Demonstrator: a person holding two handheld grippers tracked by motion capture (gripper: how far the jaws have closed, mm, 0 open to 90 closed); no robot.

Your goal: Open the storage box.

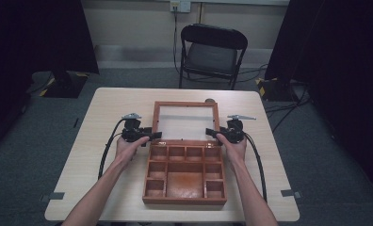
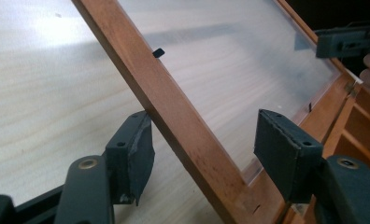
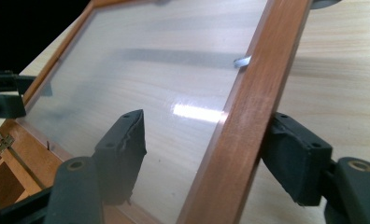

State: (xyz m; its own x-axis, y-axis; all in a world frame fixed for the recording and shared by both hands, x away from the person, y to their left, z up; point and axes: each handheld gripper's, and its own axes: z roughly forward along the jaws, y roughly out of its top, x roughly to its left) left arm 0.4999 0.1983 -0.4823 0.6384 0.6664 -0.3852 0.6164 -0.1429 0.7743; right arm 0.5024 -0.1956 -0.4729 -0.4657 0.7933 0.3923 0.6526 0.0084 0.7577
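Wooden compartment box at the table's near middle, its glazed lid swung fully open and lying flat beyond the hinge. My left gripper and right gripper flank the lid's side rails near the hinge line. Step in hand, as I judge it: letting go of the opened lid. Both pairs of jaws stand parted astride a rail. In the left gripper view the lid rail passes between my pads with a gap on the right side (the left pad sits just against it). In the right gripper view the rail lies by the right pad, the left pad clear over the pane. Next move: draw both hands back without dragging the lid. The high view shows the empty compartments.
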